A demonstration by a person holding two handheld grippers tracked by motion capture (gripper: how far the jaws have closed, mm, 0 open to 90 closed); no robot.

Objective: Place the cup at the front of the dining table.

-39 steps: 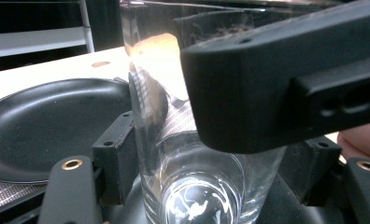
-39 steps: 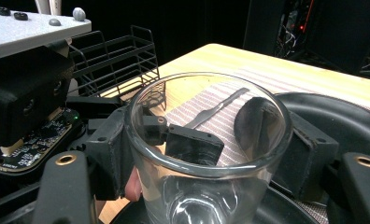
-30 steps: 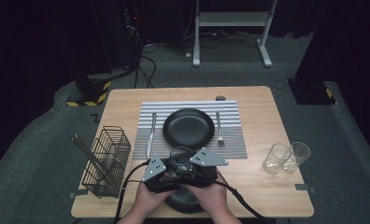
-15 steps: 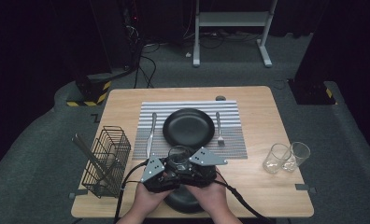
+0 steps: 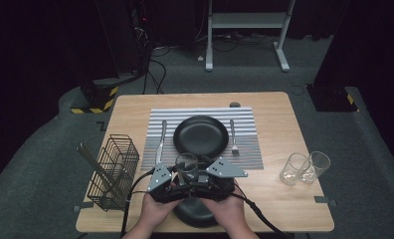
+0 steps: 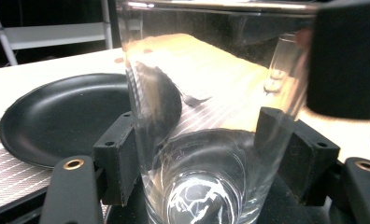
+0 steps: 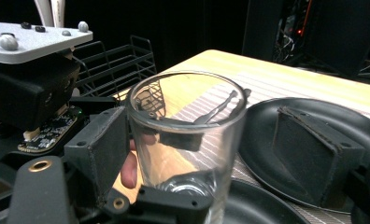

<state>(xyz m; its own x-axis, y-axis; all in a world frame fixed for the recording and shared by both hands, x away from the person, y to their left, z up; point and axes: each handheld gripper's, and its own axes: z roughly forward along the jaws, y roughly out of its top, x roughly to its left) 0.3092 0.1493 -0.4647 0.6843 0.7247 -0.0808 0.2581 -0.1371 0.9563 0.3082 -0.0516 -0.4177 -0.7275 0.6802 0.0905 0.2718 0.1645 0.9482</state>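
Looks like you're mid hand-off with the drinking glass [image 5: 187, 167]: your left hand-held gripper [image 6: 206, 154] has its pads clamped on the glass's lower wall, while your right hand-held gripper [image 7: 220, 154] has just been opening its jaws, which now stand wide, the left pad close by the glass and the right one well clear. The glass stands upright just on your side of the black plate [image 5: 201, 136], over the near black plate [image 5: 195, 213]. I'd guess next you back the right one away without bumping the rim, then carry the glass left-handed.
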